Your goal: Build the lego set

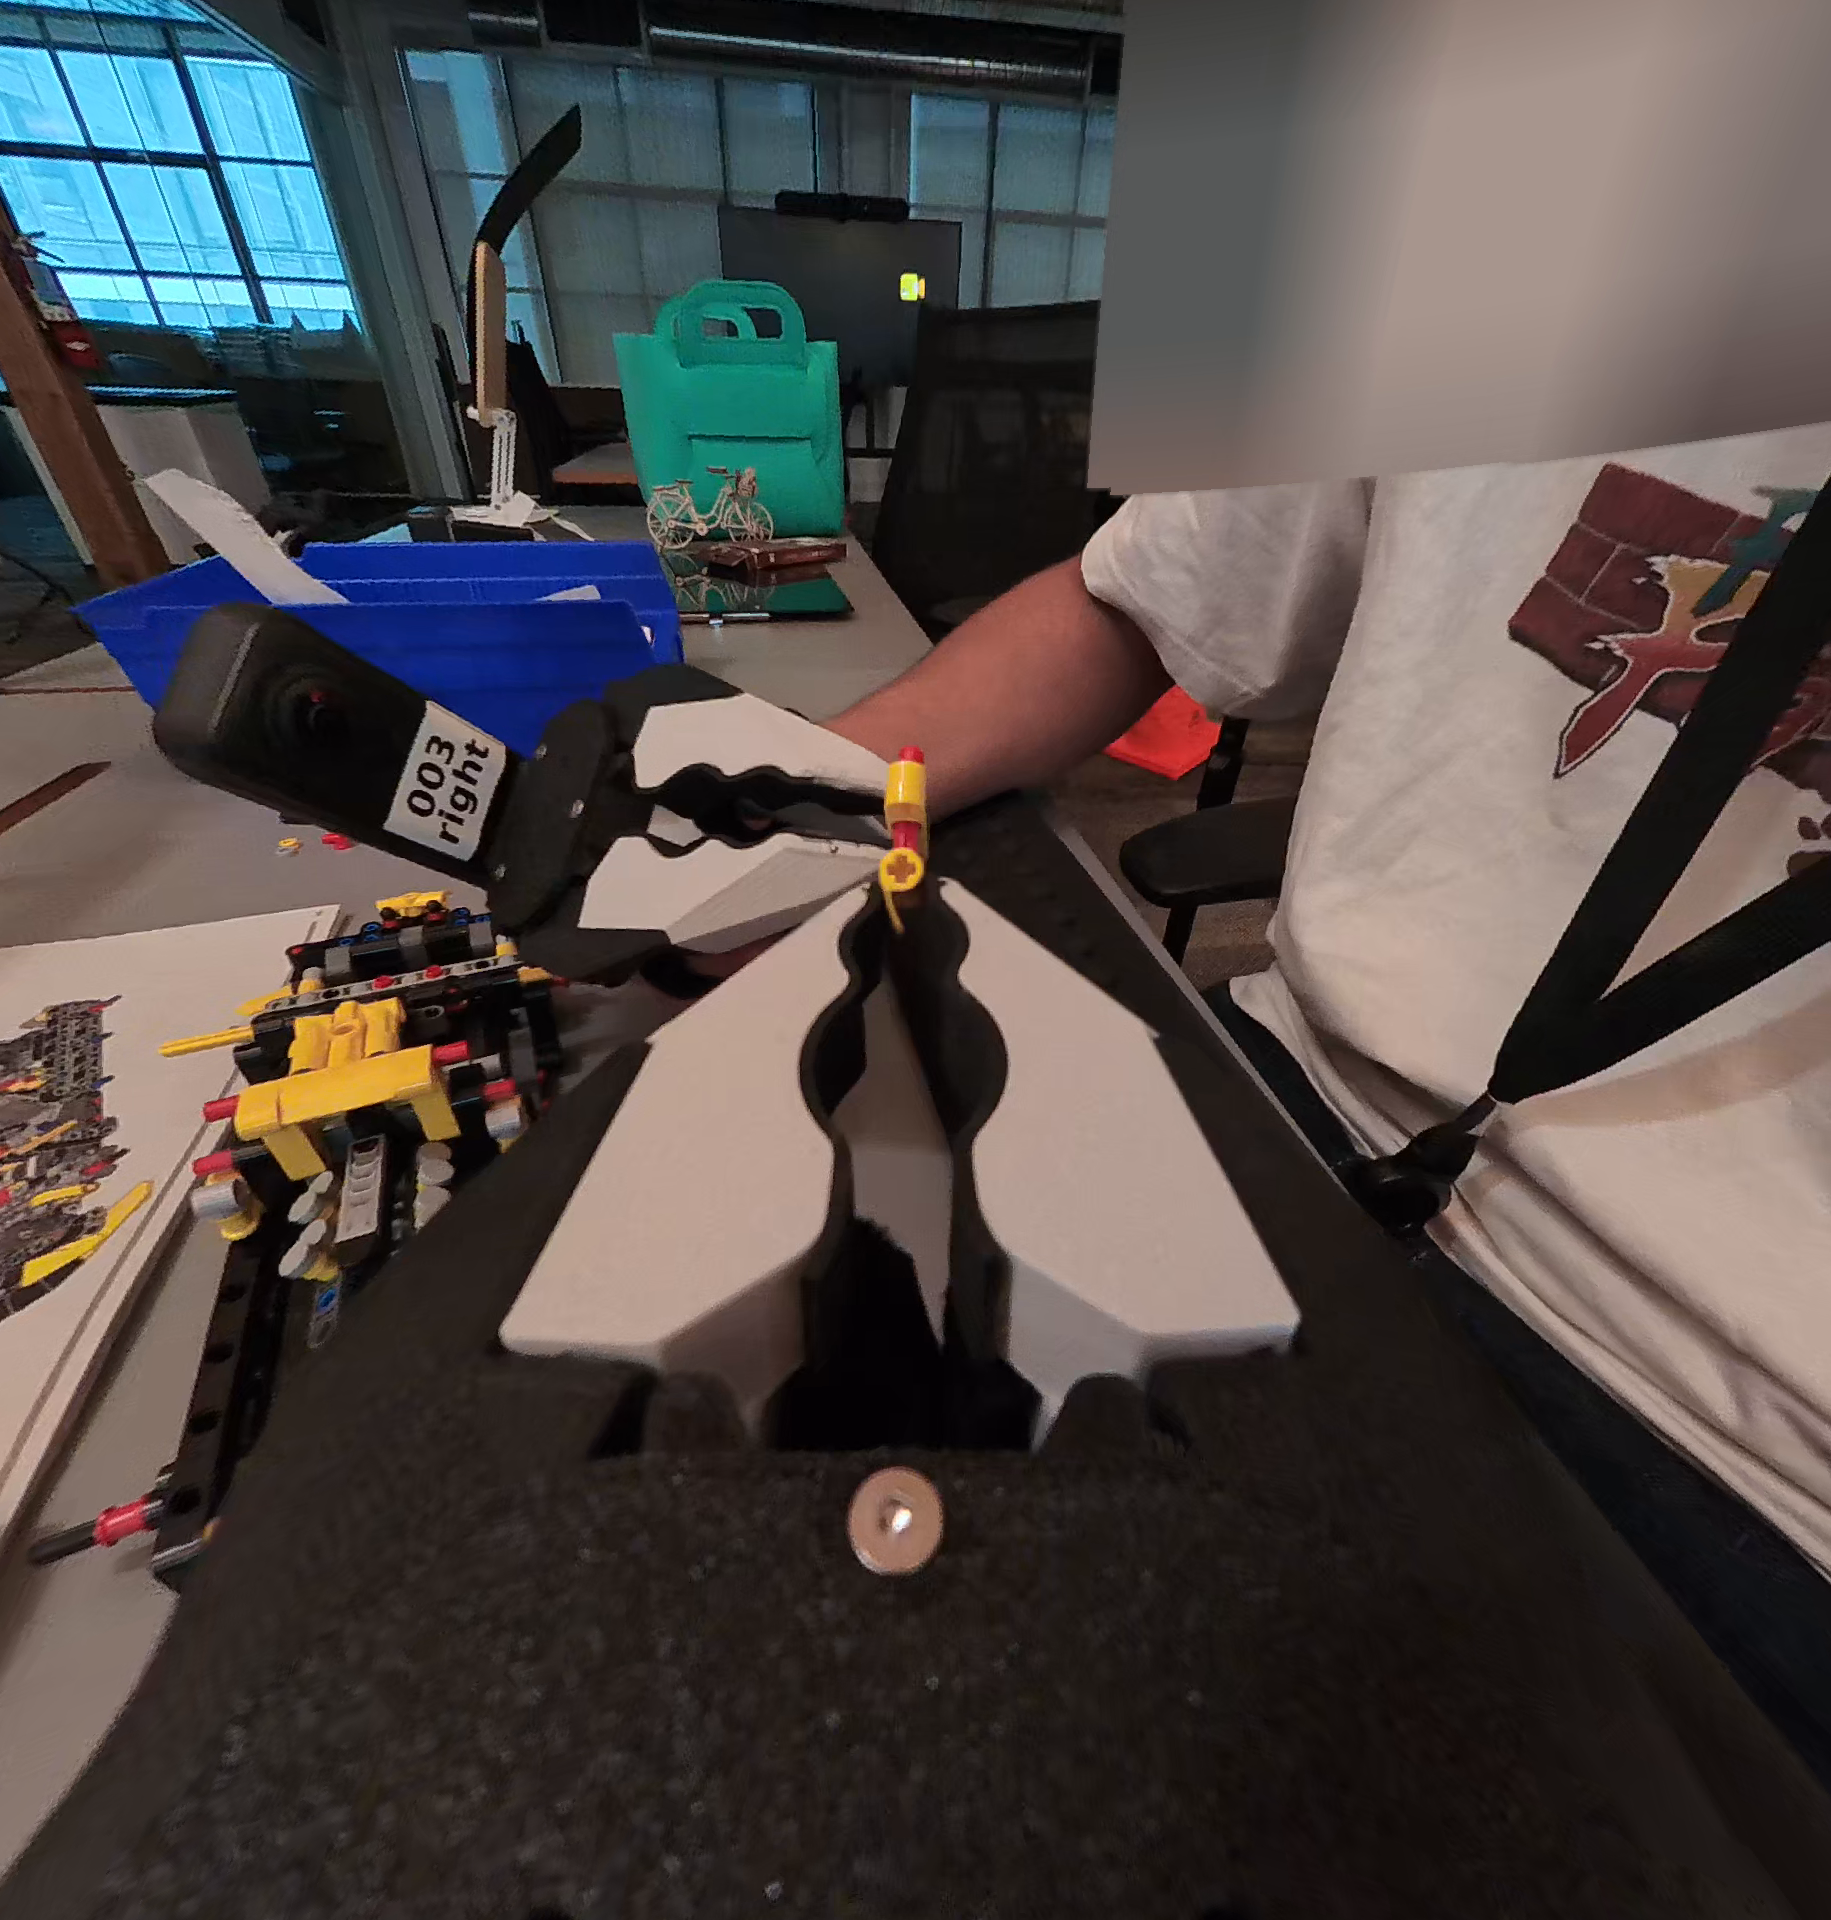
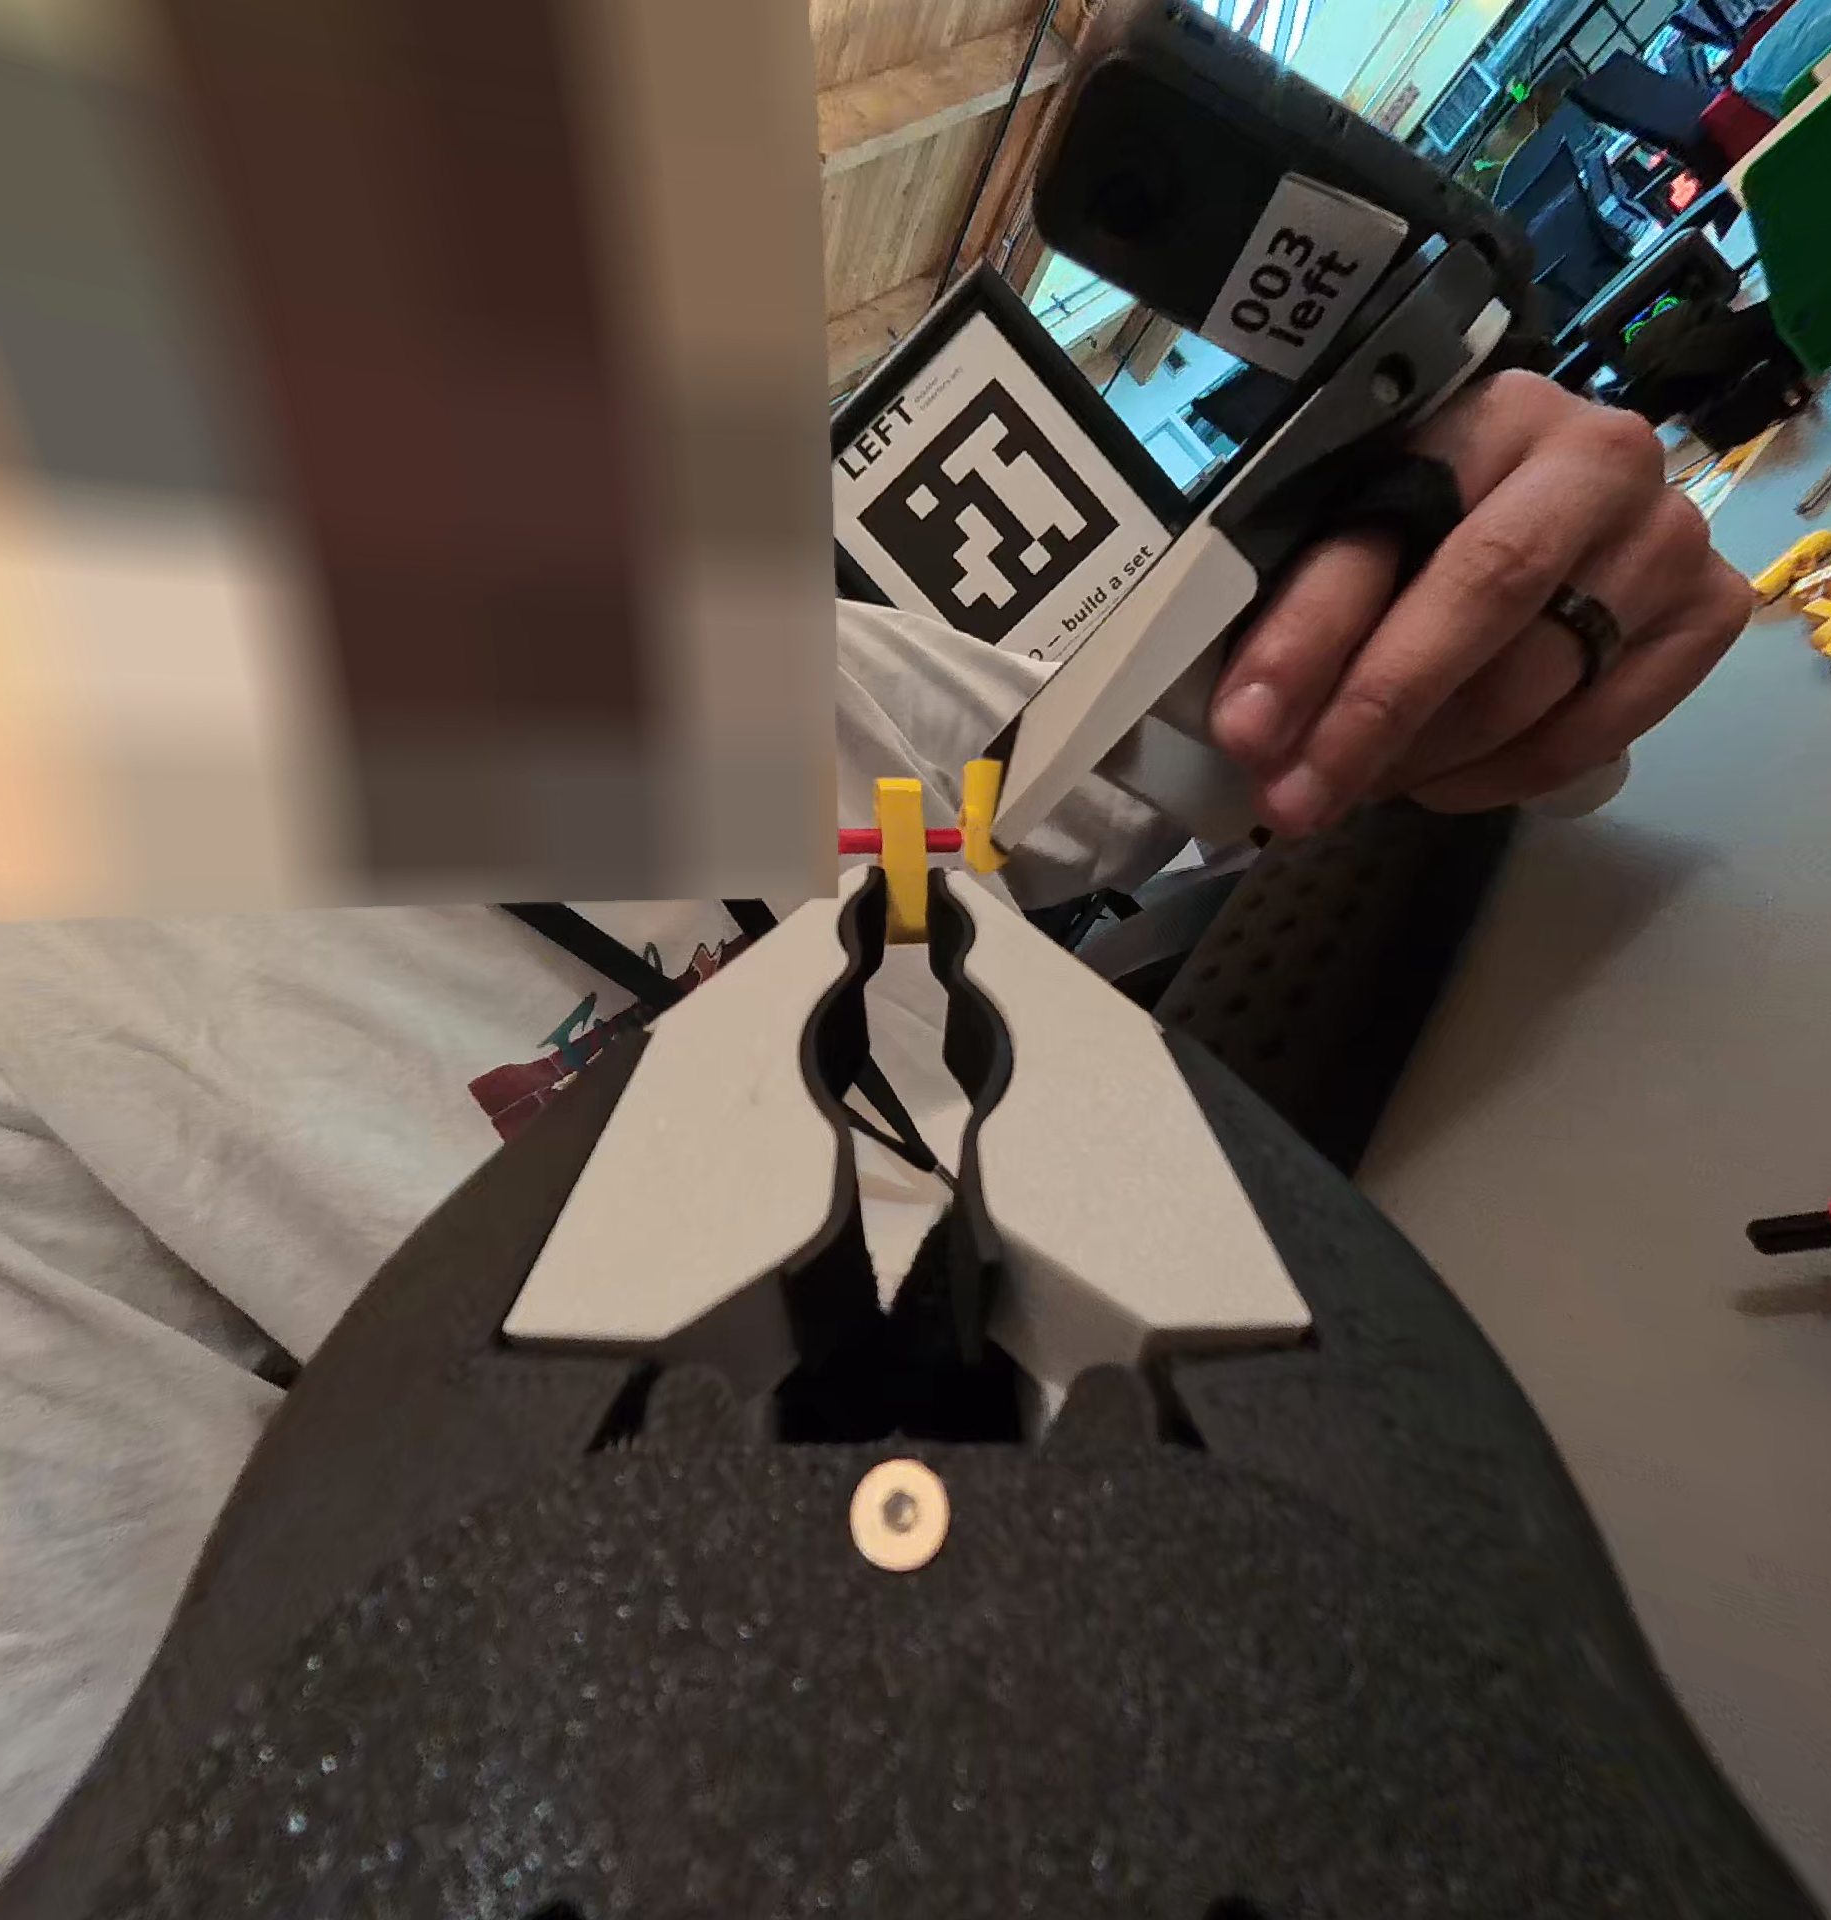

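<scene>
Both grippers are meeting in the air above the near edge of the table (image 1: 49, 748), well up and to the right of the partly built model (image 1: 371, 1060), which is sitting beside the open instruction booklet (image 1: 80, 1039).

The right gripper (image 2: 903, 904) is pinching a small yellow connector (image 2: 903, 862) at its very fingertips, jaws nearly closed around it. A red axle (image 2: 895, 840) is running through that connector and sticking out on both sides.

The left gripper (image 1: 903, 896) is clamping a second yellow connector (image 1: 900, 871) at its tips, jaws closed down to the part's thickness. In the right wrist view this second piece (image 2: 982, 826) is sitting at the axle's end, touching it or nearly so; whether the axle has entered its hole I cannot tell.

Judgement: the step in hand is mating the second connector onto the axle, held off the model.

Risks from here:
- Both grips are shallow, tip-only. A push along the axle could be rotating either connector in its pinch, or popping it out onto the person's lap.
- The cross hole needs matching the axle's cross section; a small twist between the two grippers would be jamming the end against the face.
- The axle is only friction-held, so pressing could be sliding it back through the first connector instead of seating it.
</scene>
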Motion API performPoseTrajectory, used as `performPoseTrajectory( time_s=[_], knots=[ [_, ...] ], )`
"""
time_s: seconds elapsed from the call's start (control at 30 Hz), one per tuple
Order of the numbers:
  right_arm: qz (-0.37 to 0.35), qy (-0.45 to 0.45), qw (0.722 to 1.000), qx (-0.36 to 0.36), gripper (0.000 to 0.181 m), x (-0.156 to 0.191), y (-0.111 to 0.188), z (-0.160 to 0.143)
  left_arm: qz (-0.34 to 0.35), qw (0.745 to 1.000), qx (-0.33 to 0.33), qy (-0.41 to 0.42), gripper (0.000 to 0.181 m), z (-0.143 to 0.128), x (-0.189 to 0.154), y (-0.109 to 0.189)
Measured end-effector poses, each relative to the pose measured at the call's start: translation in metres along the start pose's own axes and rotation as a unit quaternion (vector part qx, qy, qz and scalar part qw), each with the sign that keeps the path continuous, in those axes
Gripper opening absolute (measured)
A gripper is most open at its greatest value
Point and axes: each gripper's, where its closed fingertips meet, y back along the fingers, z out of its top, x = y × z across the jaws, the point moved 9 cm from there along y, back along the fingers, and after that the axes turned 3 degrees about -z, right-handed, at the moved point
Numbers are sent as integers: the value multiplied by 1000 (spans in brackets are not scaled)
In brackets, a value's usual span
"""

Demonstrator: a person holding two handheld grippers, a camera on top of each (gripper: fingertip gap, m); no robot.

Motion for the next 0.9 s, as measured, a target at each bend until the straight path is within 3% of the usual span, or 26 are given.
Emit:
performPoseTrajectory(
  time_s=[0.5, 0.9],
  knots=[
    [-11, -14, 1000, 5, 6, -3, 2, -2, 0, 1000, 24, -4, 7, -4, 0, -2],
    [-9, -32, 999, 20, 6, -6, -1, -5, -30, 998, 34, 44, 7, -6, 1, -2]
  ],
)
